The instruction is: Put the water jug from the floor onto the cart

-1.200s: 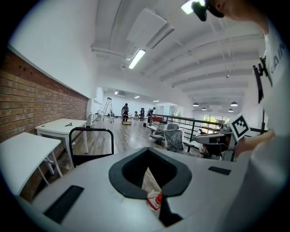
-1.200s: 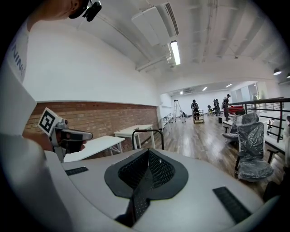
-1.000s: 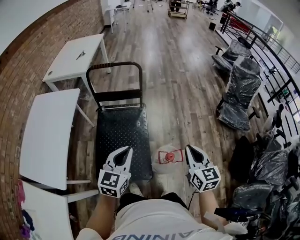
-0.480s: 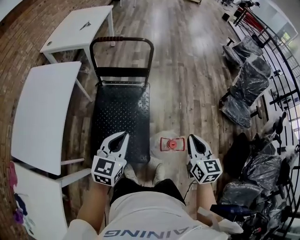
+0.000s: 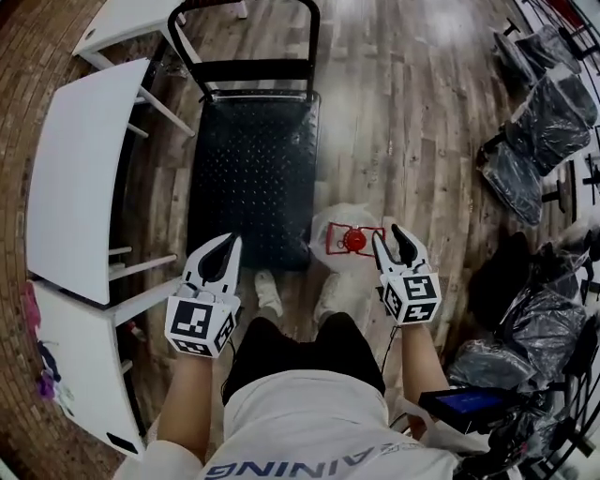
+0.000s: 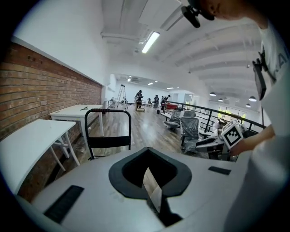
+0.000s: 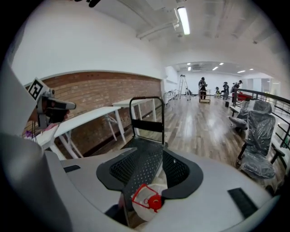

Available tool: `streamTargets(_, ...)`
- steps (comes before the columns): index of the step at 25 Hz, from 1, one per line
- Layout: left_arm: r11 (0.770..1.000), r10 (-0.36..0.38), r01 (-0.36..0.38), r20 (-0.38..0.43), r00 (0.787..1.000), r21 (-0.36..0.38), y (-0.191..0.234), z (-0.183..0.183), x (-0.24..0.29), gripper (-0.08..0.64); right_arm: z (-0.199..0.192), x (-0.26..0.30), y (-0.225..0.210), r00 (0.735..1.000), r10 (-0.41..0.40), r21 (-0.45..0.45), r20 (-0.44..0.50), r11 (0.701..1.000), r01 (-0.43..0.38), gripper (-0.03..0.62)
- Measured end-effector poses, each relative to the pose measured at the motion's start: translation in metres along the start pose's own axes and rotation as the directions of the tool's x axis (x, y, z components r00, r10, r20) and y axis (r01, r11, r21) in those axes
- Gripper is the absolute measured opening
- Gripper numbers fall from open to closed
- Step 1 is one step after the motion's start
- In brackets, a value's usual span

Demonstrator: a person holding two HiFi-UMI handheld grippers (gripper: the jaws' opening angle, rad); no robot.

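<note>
The water jug (image 5: 345,246), clear with a red cap and red handle, stands on the wood floor just right of the black cart (image 5: 248,178). The cart's platform is bare and its handle (image 5: 246,19) is at the far end. My right gripper (image 5: 386,236) hangs right beside the jug's cap, its jaws opening, with nothing between them. In the right gripper view the jug (image 7: 146,203) shows low through the gap, with the cart (image 7: 140,158) beyond. My left gripper (image 5: 230,242) is shut and empty over the cart's near left corner.
White tables (image 5: 80,178) line the brick wall left of the cart. Plastic-wrapped chairs (image 5: 530,169) stand at the right. The person's feet (image 5: 267,292) are on the floor just behind the cart and the jug.
Both grippers have sunk toward the floor, the right one more. The right jaws, shut before, have parted next to the jug's cap. The head view has tipped further down.
</note>
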State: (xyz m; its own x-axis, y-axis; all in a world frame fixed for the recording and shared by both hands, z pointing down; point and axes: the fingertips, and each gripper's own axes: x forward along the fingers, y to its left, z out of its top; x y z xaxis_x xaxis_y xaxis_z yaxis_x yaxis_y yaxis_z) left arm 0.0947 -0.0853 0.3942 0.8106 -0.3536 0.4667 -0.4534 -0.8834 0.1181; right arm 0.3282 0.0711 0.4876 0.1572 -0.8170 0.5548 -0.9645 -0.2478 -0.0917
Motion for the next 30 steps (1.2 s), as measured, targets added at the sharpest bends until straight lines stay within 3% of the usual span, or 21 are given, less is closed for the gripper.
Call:
streamTargets(7,0.999,0.046,-0.048,-0.088,0.995,-0.024,-0.007,-0.052,0.023,0.001,-0.076,0.059,-0.010,0.991,0.052,-0.086,-0.127,0.994,-0.064,0.227)
streamTargets(17,0.993,0.090,-0.101,-0.181,0.979,-0.054,-0.007,-0.108,0.037,0.002,-0.192,0.120,-0.012,0.949,0.085,-0.090,-0.303,0.989,-0.117,0.351)
streamTargets(24,0.988,0.102,-0.126,-0.234,0.967,-0.090,-0.006,-0.147,0.032,0.002,-0.236,0.146,-0.014,0.931,0.070,-0.112,-0.357,0.987,-0.117,0.360)
streamTargets(30,0.975,0.114,-0.154,-0.236,0.965,-0.160,0.002,-0.156,0.030,0.002,-0.259,0.155,-0.019,0.919,0.053,-0.133,-0.391,0.985,-0.113,0.360)
